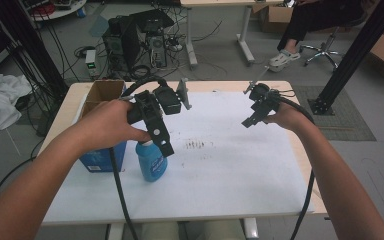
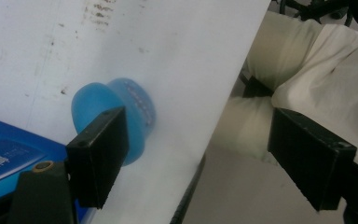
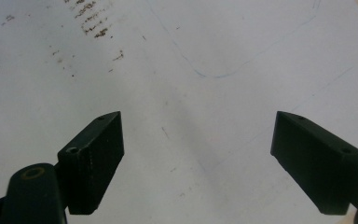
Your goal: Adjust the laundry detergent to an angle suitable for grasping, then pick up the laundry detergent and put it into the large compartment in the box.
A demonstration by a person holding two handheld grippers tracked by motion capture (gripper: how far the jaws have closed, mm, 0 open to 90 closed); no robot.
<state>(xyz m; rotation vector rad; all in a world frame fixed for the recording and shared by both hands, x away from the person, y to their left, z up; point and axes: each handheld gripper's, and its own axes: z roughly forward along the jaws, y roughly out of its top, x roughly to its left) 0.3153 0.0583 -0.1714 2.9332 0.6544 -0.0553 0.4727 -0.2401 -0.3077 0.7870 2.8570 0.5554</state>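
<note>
Now hovering with left gripper point(image 2: 196, 156) fingers point(image 2: 100, 156) spread wide just above the blue bottle point(image 1: 151, 160) beside the blue box point(image 1: 100, 157), likely lining up a grasp; right gripper point(image 3: 198, 163) fingers likewise apart over bare bench point(image 1: 230, 165).

left gripper point(image 1: 166, 148) agape, right gripper point(image 1: 248, 121) agape

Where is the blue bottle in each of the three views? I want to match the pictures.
High view: the blue bottle stands left of centre on the white table cover, beside the blue box, under the left gripper.
Left gripper view: lower left, partly behind one jaw.
Right gripper view: not in it.
Shared landmark: the dark smudges on the cover.
</note>
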